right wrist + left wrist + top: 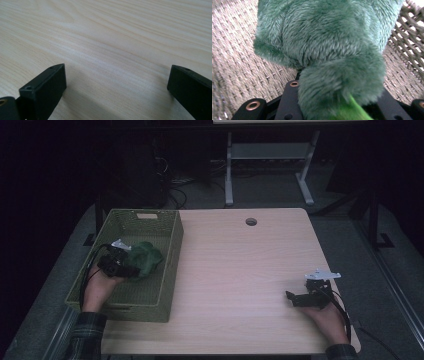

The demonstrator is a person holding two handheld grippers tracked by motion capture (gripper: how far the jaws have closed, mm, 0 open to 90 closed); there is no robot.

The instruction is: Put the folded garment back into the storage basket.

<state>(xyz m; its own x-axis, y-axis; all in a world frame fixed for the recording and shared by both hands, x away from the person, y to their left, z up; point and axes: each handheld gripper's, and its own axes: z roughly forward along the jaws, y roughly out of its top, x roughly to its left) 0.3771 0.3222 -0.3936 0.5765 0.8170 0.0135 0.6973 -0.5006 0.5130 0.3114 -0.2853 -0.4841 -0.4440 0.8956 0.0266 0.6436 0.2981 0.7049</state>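
A dark green plush toy (145,258) hangs low inside the olive woven basket (173,251) at the table's left. My left gripper (132,270) reaches into the basket from the near side, shut on the toy. In the left gripper view the fuzzy plush toy (324,47) bulges up between the black jaws of the left gripper (339,102), with the basket's woven floor (234,65) close behind it. My right gripper (293,298) rests on the table near the front right, open; in the right gripper view the right gripper (116,82) has bare wood between its wide-apart jaws.
The light wooden table (240,270) has a round cable hole (251,221) near its far edge. Beyond the table stand the white legs of another desk (229,170) in a dark room. Cables trail from both grippers.
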